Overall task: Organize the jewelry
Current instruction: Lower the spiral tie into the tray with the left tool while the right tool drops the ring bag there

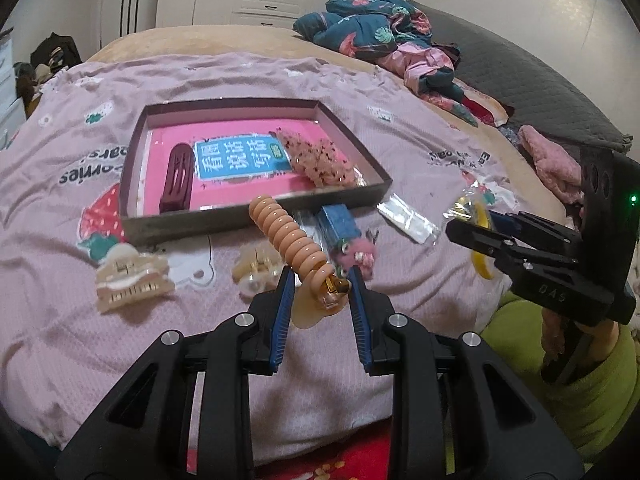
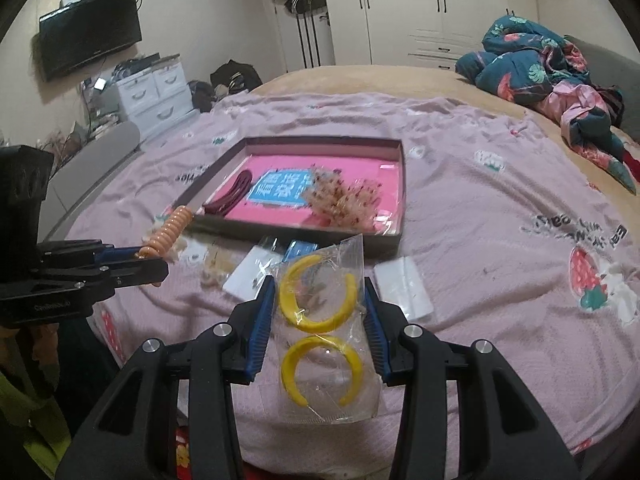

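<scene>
My left gripper is shut on the base of an orange ribbed hair clip, held above the pink bedspread just before the shallow box. The box has a pink floor and holds a dark red clip and a pink beaded piece. My right gripper is shut on a clear bag of yellow hoop earrings, held over the bed in front of the box. The left gripper and its clip also show at the left of the right wrist view.
On the bedspread lie a beige claw clip, a small pearl clip, a pink fuzzy piece, a blue packet and clear sachets. Crumpled floral bedding sits at the far right.
</scene>
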`<state>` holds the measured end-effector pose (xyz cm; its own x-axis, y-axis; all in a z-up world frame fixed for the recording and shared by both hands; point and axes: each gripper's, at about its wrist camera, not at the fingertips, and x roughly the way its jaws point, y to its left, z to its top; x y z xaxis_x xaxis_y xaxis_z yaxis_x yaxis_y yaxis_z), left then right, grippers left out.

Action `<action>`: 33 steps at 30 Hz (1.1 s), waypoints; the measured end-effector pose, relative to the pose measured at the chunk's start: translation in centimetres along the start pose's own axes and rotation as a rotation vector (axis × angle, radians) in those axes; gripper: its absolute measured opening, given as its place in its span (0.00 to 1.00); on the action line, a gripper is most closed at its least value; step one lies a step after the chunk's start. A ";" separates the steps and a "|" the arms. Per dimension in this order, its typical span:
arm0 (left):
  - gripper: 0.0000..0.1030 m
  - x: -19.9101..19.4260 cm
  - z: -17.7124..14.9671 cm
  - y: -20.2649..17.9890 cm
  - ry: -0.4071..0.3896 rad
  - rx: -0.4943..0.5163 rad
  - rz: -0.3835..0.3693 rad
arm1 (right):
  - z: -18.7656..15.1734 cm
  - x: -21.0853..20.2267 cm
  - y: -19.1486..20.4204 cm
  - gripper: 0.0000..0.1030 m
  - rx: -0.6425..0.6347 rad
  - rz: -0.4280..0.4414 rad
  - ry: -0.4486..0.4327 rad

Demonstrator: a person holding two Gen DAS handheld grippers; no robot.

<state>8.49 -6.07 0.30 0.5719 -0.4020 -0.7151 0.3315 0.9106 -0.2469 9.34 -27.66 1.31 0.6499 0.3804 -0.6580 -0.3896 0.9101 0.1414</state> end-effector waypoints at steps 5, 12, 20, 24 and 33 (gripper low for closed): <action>0.19 -0.2 2.0 0.4 -0.032 -0.004 0.014 | 2.3 -0.7 -0.1 0.39 -0.016 0.010 -0.049; 0.19 -0.5 4.4 1.5 -0.072 -0.027 0.040 | 5.6 -0.6 0.2 0.39 -0.046 0.001 -0.091; 0.19 -0.8 6.7 3.5 -0.108 -0.071 0.069 | 9.3 1.1 0.3 0.39 -0.052 0.017 -0.112; 0.19 -0.3 8.1 4.6 -0.110 -0.082 0.091 | 10.8 2.2 0.0 0.39 -0.039 0.018 -0.120; 0.19 2.1 9.9 5.6 -0.082 -0.095 0.113 | 13.1 5.5 -1.3 0.39 -0.025 -0.005 -0.122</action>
<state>19.03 -2.79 3.88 0.6625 -0.2994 -0.6867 0.1911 0.9539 -0.2316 22.01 -24.58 7.20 0.7259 0.3943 -0.5635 -0.4009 0.9083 0.1190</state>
